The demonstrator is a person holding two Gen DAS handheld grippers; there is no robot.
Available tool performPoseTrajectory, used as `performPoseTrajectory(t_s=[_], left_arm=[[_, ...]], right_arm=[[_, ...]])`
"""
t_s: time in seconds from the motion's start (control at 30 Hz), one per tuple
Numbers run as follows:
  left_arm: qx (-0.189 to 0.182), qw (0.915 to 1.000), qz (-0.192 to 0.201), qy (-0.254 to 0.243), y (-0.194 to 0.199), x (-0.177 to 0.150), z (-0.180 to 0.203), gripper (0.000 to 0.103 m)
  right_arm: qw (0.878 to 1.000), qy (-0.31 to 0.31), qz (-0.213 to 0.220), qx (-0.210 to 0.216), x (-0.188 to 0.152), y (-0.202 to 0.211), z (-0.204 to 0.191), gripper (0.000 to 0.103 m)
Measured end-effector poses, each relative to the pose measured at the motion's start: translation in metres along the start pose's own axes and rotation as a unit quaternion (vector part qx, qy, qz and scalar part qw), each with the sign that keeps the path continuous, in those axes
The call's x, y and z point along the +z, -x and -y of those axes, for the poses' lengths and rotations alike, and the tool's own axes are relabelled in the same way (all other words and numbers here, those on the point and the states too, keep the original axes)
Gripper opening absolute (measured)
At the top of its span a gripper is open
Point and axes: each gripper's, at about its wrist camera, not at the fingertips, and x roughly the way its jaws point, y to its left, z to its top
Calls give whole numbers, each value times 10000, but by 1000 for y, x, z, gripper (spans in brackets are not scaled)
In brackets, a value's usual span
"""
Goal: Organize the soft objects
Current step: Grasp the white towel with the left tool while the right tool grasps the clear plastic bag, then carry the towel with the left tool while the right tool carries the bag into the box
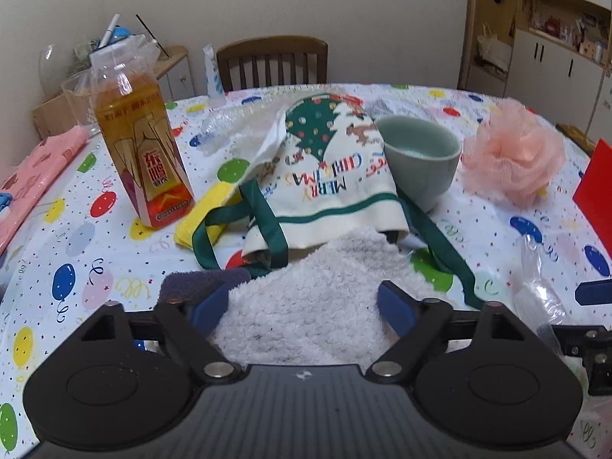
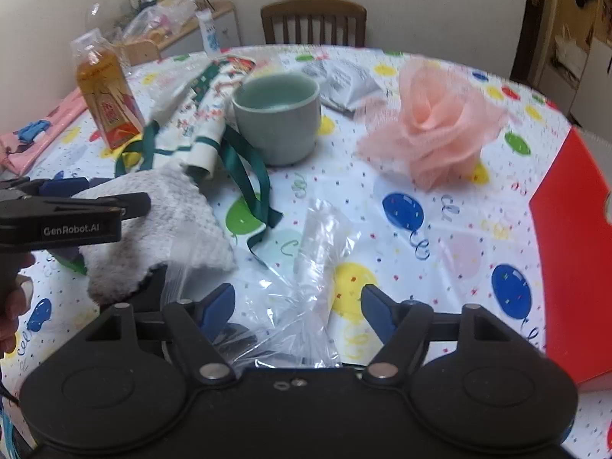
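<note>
While the left gripper (image 1: 302, 306) stands with its blue pads spread on either side of the fluffy white towel (image 1: 317, 298), not clearly clamped, that towel fills the lower middle of its view and runs straight ahead into the mouth of the Christmas tote bag (image 1: 325, 168). The right gripper (image 2: 294, 306), jaws apart over a clear plastic bag (image 2: 306, 267), sits farther away. At upper right the pink mesh bath pouf (image 2: 428, 130) waits loose.

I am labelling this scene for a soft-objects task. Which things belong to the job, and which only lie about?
Job: towel between the open left gripper, tote, pouf, plastic bag by the open right gripper.

Lying about: bottle, cup, red box, chair.
</note>
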Motion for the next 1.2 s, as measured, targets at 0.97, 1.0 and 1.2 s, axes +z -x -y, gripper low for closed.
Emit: performPoseTrajectory(t_s=[0.97, 1.0, 1.2], left_arm=[[-688, 9971, 335, -22, 25, 6, -18, 6], [-744, 9966, 363, 30, 29, 9, -20, 6], [-1090, 9919, 533, 384, 55, 25, -32, 6]], right_arm=[[9967, -774, 207, -89, 2, 34, 14, 22], [9964, -806, 258, -94, 2, 40, 16, 22], [9937, -925, 595, -220, 10, 80, 30, 22]])
